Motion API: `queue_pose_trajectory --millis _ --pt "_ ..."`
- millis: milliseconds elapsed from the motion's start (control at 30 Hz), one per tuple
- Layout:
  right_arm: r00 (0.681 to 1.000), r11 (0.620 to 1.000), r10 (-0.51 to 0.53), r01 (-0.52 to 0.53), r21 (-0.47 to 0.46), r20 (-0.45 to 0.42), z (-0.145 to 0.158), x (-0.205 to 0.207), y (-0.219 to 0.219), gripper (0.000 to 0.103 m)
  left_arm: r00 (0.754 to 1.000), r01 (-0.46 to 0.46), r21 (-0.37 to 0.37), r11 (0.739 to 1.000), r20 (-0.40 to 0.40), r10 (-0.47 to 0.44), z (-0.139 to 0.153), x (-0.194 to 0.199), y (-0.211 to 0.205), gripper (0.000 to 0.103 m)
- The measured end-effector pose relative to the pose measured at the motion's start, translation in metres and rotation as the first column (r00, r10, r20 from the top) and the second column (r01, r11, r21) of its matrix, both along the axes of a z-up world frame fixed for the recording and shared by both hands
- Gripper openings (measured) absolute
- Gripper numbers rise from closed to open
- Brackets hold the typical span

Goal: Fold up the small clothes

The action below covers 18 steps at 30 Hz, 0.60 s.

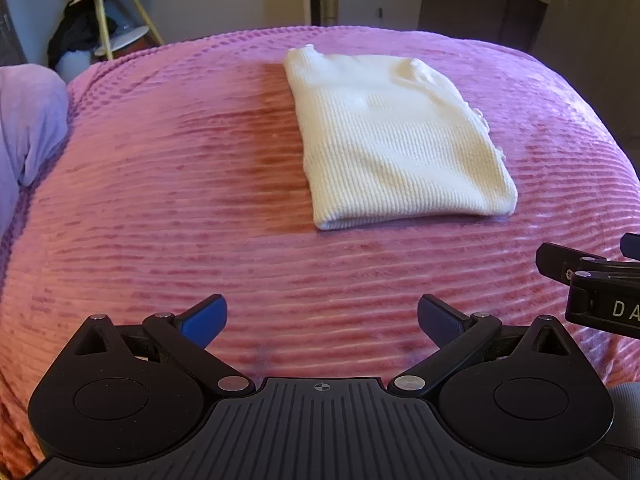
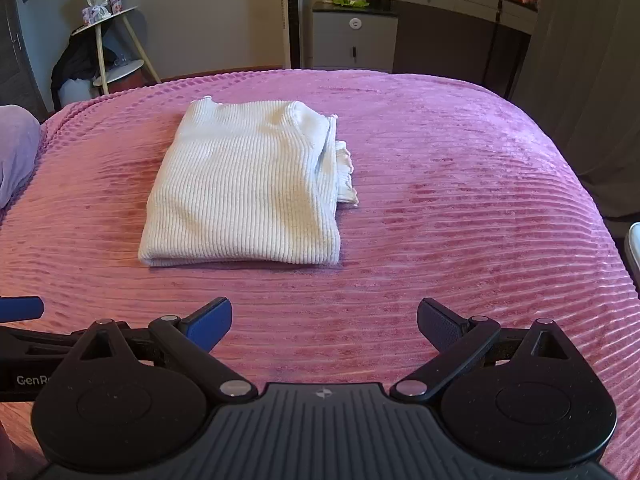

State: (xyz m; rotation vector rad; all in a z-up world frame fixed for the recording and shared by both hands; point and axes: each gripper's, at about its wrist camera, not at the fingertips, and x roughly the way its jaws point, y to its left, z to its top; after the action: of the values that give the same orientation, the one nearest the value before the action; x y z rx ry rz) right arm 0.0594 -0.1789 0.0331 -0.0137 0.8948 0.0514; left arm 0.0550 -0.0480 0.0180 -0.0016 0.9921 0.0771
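Observation:
A cream ribbed garment (image 1: 392, 136) lies folded into a flat rectangle on the pink bed cover (image 1: 180, 200). It also shows in the right wrist view (image 2: 248, 184), with a frilled edge sticking out on its right side. My left gripper (image 1: 322, 316) is open and empty, held above the cover, near of the garment and apart from it. My right gripper (image 2: 324, 320) is open and empty, also near of the garment. The right gripper's body shows at the right edge of the left wrist view (image 1: 592, 280).
A lilac pillow (image 1: 28, 128) lies at the bed's left edge. Past the bed stand a small wooden side table (image 2: 116, 40) with dark clothes under it, a grey cabinet (image 2: 352, 40) and a dresser (image 2: 460, 24).

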Motion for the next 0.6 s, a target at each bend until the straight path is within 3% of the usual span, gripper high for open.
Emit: queue_pose_trajectory --millis 600 --pt "1.000 1.000 0.001 -0.001 -0.002 0.008 0.0026 -0.0032 -0.0003 0.099 1.000 0.008 -0.012 1.000 0.005 -0.008 0.0030 -0.0016 -0.0011 0.103"
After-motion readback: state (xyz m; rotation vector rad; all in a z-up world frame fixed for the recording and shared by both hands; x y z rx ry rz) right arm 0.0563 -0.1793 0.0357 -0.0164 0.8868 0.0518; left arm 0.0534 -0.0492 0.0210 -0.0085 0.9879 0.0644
